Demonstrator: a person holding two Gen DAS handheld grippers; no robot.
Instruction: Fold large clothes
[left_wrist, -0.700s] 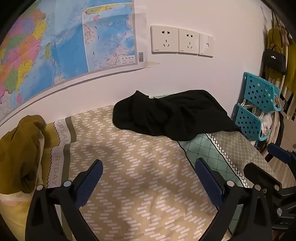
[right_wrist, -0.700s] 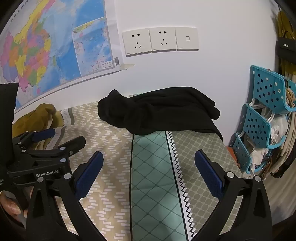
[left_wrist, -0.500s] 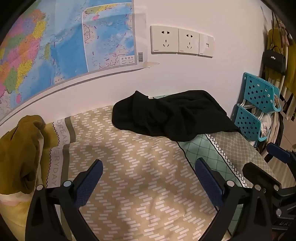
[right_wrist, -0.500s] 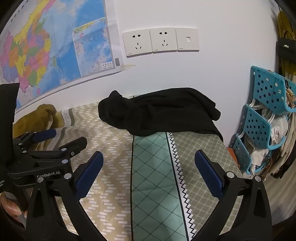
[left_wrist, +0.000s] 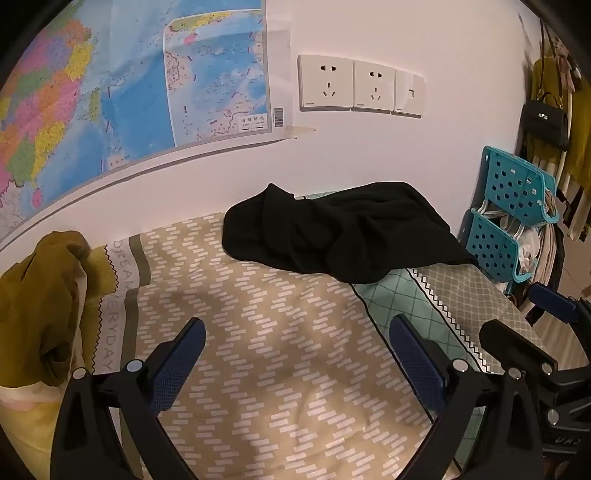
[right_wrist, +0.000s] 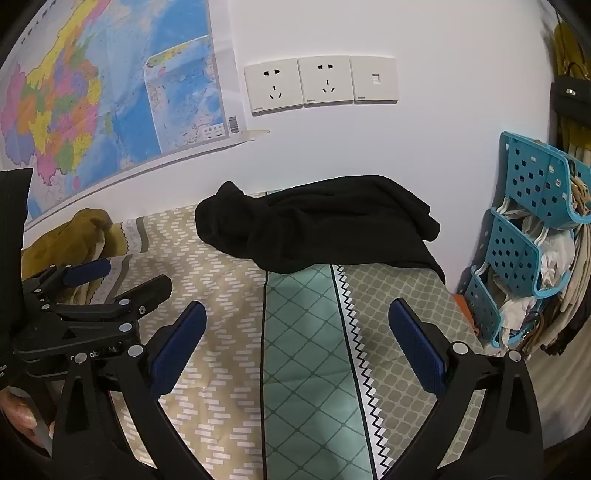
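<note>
- Black garment lies crumpled in a heap at the far end of the bed, up against the white wall; same heap from my right camera.
- It sits across the seam where the tan dash-print cover meets the green diamond strip; its right edge drapes over the beige lattice section.
- My left tongs are spread wide with nothing between the blue pads, hovering over the tan cover, well short of the garment.
- My right tongs are also wide and empty, over the green strip, near side of the garment, not touching it.
- From the right camera I see the left tongs at my left, jaws apart; a bit of my hand shows at the bottom-left edge.
- From the left camera the right tongs show at the right edge, apart too.
- Mustard-yellow cloth is bunched at the left side of the bed, well apart from the black garment.
- Printed lettering runs along the cover's grey band beside that cloth.
- Coloured map is on the wall above the bed, with a row of white sockets to its right.
- Teal perforated rack with bags and cloth stuffed in it stands right of the bed.
- Black handbag hangs at the far right.
</note>
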